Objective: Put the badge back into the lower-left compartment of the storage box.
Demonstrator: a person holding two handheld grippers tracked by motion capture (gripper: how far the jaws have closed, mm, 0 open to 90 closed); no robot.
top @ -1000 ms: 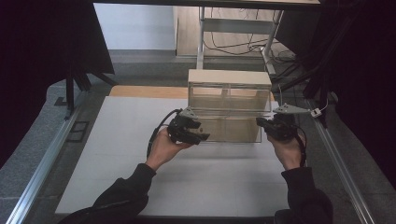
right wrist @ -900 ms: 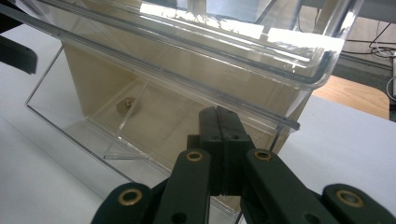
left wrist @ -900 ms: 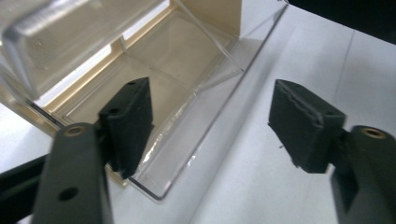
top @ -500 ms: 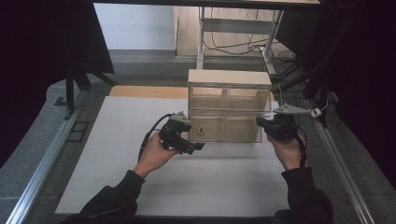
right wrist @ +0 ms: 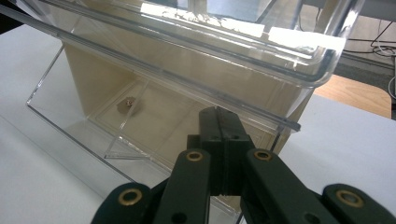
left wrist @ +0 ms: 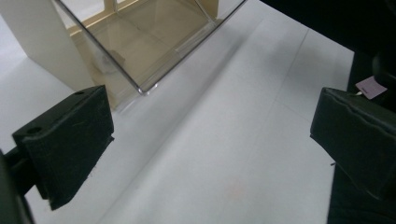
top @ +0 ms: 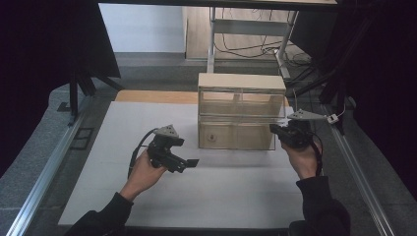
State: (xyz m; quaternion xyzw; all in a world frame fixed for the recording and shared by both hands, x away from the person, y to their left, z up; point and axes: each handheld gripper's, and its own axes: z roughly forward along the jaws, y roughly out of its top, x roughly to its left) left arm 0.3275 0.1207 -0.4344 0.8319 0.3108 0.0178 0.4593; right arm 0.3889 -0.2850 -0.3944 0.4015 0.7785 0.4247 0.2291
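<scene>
Beside the clear drawer (top: 236,135), left gripper (top: 189,163) fingers just spread, empty; right gripper (top: 273,130) fingers pressed together.

The drawer cabinet (top: 241,81) is showing a pale, matt wooden frame around glossy, clear plastic drawers (right wrist: 154,70), while beside it the worktop (top: 216,196) is looking matt white and the fingers (left wrist: 70,135) dull black, faintly rough.

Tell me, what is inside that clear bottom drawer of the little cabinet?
Inside the clear bottom drawer lies one small dark object, too small to identify, towards the back. The rest of its floor looks bare; the right tongs cover the near corner.
</scene>
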